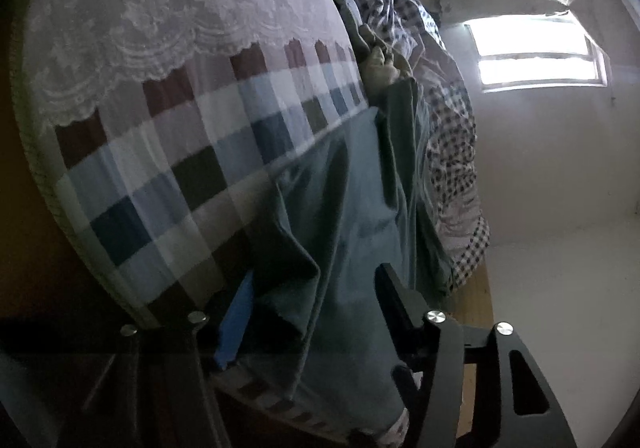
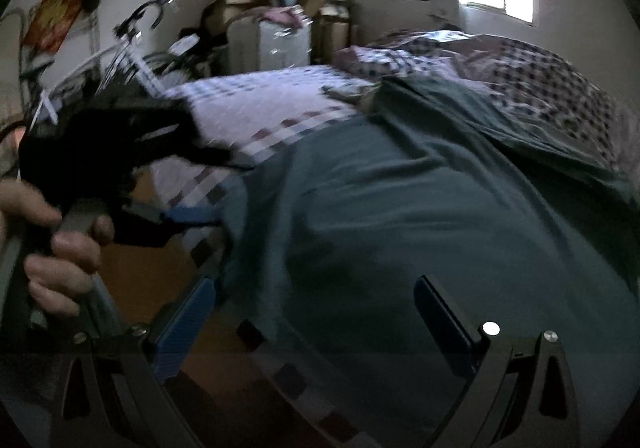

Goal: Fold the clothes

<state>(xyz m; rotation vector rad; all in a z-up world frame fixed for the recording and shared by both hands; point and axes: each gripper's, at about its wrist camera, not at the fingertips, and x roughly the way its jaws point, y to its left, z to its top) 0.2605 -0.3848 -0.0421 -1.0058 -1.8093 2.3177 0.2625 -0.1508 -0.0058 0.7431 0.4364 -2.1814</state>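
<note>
A teal garment (image 2: 400, 216) is spread over the near end of a bed covered by a checked bedsheet (image 1: 192, 152), its lower edge hanging past the mattress edge. It seems laid flat there so that a side or hem can be taken up for a fold.

In the left wrist view the left gripper (image 1: 308, 312) is seen with its jaws set wide on either side of a hanging fold of the garment; nothing is clamped, though cloth lies between them. In the right wrist view the right gripper (image 2: 316, 324) is likewise held wide, its blue pads (image 2: 188, 324) apart over the garment's lower edge, holding nothing.

A lace cover (image 1: 160, 8) lies further up the bed, and a crumpled gingham quilt (image 2: 520, 64) is bunched beside the garment. No readable writing or brand can be made out; the frames are dim and blurred.
</note>
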